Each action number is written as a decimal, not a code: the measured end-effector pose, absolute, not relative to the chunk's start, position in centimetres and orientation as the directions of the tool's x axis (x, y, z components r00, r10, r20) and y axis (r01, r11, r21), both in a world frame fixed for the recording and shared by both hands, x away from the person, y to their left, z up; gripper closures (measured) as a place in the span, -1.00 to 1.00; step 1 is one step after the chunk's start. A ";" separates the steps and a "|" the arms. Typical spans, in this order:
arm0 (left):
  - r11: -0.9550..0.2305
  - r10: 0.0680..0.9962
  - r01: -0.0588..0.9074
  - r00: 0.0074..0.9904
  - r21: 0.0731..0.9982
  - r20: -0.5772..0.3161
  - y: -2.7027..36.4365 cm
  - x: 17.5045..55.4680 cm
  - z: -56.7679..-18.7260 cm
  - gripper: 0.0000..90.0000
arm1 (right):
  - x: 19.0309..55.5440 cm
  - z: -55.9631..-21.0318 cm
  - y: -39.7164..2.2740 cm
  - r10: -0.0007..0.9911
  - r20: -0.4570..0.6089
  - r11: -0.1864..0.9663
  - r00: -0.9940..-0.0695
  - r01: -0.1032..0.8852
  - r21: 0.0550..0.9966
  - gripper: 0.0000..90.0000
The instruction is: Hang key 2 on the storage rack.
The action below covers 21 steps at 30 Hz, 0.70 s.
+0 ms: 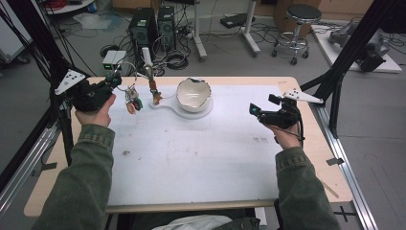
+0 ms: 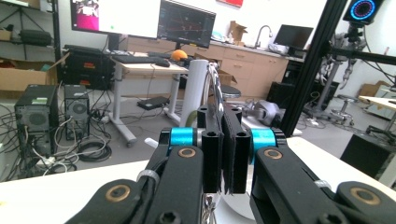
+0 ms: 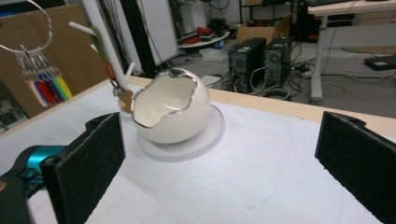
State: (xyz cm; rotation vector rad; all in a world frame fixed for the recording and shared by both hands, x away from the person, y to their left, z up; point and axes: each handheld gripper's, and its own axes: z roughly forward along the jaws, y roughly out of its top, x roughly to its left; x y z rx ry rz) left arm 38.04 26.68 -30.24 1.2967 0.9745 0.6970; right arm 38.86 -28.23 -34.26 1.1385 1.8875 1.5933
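The left claw (image 1: 116,79) is pinched on a wire key ring (image 1: 128,67), holding its bunch of coloured tags (image 1: 132,102) above the counter (image 1: 191,153) at far left, beside a white stand (image 1: 147,60) and egg-shaped bowl (image 1: 193,94). The right claw (image 1: 253,109) hovers spread wide at right, holding nothing.

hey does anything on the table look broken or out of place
The white bowl has a jagged, eggshell-like rim; whether broken or styled so, I can't tell. It sits upright on its white base, and nothing is spilled.

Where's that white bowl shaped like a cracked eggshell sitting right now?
In the high view the eggshell bowl sits on a white base at the table's far middle, just right of the small white rack and the key ring the left gripper holds.
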 end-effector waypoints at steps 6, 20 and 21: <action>0.165 0.883 0.097 0.428 0.981 -0.191 26.9 38.4 -30.4 0.93 | 38.2 -35.8 -29.4 0.818 0.163 0.024 -0.551 0.316 0.948 -0.99; 0.134 0.917 0.103 0.364 0.986 -0.163 27.1 40.2 -29.8 0.93 | 36.4 -38.7 -32.2 0.839 0.191 -0.029 -0.509 0.309 0.951 -0.99; 0.134 0.921 0.101 0.355 0.986 -0.161 27.1 40.3 -29.7 0.93 | 36.3 -38.8 -32.3 0.839 0.195 -0.033 -0.508 0.310 0.950 -0.99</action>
